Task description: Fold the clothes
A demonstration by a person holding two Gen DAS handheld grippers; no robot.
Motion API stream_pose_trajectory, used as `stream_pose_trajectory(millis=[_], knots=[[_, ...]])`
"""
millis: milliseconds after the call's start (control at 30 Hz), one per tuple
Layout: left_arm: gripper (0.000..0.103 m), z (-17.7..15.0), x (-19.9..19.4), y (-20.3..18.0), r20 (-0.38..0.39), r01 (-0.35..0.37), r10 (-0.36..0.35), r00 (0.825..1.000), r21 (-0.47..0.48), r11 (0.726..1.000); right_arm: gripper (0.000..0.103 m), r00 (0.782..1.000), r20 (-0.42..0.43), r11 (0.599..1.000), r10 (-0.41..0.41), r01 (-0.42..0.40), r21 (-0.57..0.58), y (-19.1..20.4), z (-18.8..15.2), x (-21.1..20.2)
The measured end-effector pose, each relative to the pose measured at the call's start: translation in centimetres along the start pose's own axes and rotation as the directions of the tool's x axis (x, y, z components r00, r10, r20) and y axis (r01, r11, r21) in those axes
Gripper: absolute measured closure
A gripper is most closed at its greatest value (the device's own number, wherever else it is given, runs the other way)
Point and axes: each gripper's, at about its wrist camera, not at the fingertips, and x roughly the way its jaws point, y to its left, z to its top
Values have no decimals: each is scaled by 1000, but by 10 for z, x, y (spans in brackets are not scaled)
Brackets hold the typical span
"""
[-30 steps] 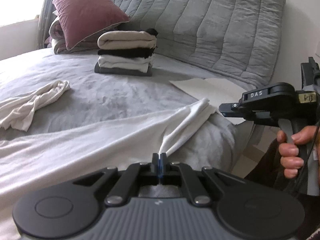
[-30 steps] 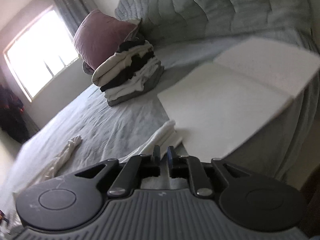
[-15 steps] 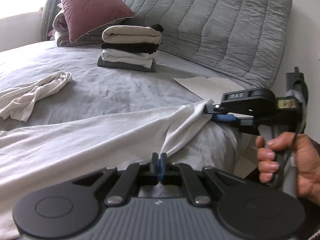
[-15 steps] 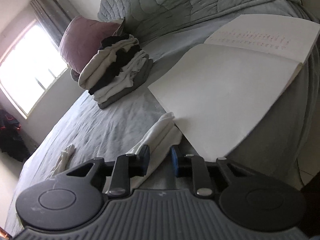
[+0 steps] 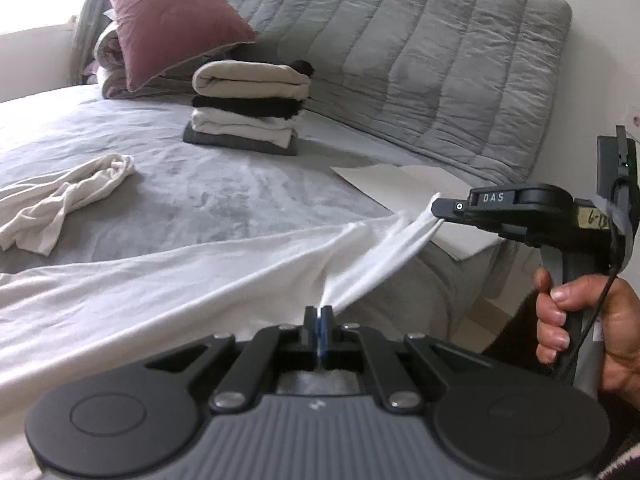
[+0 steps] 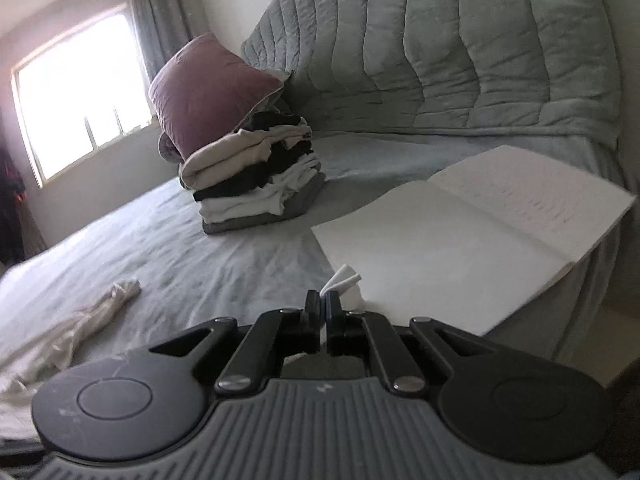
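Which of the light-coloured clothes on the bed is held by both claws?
The large white garment spread across the near bed edge; both claws pinch its corner. The crumpled cream one lies loose, and the others sit folded in the stack.

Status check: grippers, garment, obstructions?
Left gripper shut on white cloth garment. Right gripper shut on its corner. Open white book beside garment.
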Motion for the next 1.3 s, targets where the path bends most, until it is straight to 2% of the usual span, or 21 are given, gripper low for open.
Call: stream_pose_trajectory(millis=[100, 233, 333, 400, 433, 467, 533, 600, 633, 700, 800, 900, 1033, 1167, 1300], knots=[[103, -3, 1, -4, -26, 26, -26, 999, 20, 999, 100, 999, -34, 999, -36, 36, -3, -10, -7, 2], [103, -8, 5, -10, -66, 20, -16, 998, 58, 998, 100, 993, -86, 997, -81, 81, -13, -20, -18, 7], [102, -8, 1, -9, -62, 17, -14, 998, 48, 999, 100, 992, -90, 996, -92, 89, -28, -19, -20, 7], [98, -7, -2, -7, -55, 4, -2, 998, 36, 999, 97, 992, -86, 995, -95, 93, -31, -17, -17, 5], [96, -7, -5, -6, -53, -3, 4, 999, 28, 1000, 92, 992, -80, 995, -94, 92, -24, -17, -15, 4], [93, -7, -8, -4, -46, -16, 16, 999, 19, 1000, 88, 992, -76, 995, -96, 95, -18, -17, -15, 2], [78, -9, -16, 1, -31, -43, 43, 999, 0, 999, 88, 993, -76, 996, -89, 89, -13, -18, -13, 0], [69, -12, -27, 9, -17, -82, 81, 997, -33, 996, 85, 995, -73, 997, -74, 73, -12, -16, -12, -2], [68, -14, -33, 14, -14, -108, 107, 994, -56, 993, 82, 995, -70, 998, -65, 64, -14, -14, -13, -3], [67, -18, -46, 26, -11, -166, 166, 986, -107, 980, 64, 997, -64, 999, -45, 44, -23, -9, -14, -5], [67, -27, -70, 46, -8, -263, 266, 964, -188, 946, 64, 998, -59, 998, 10, -14, -62, 5, -18, -7], [65, -33, -94, 61, -1, -361, 374, 927, -265, 894, 64, 993, -71, 990, 93, -100, -100, 22, -25, -8], [65, -42, -126, 81, -9, -486, 520, 854, -369, 792, 64, 966, -120, 955, 231, -249, -164, 51, -38, -9], [64, -51, -157, 100, -34, -588, 650, 759, -467, 661, 64, 913, -168, 878, 371, -404, -256, 84, -53, -16], [61, -60, -188, 120, -77, -662, 760, 645, -554, 506, 64, 841, -247, 776, 482, -540, -325, 114, -67, -22]])
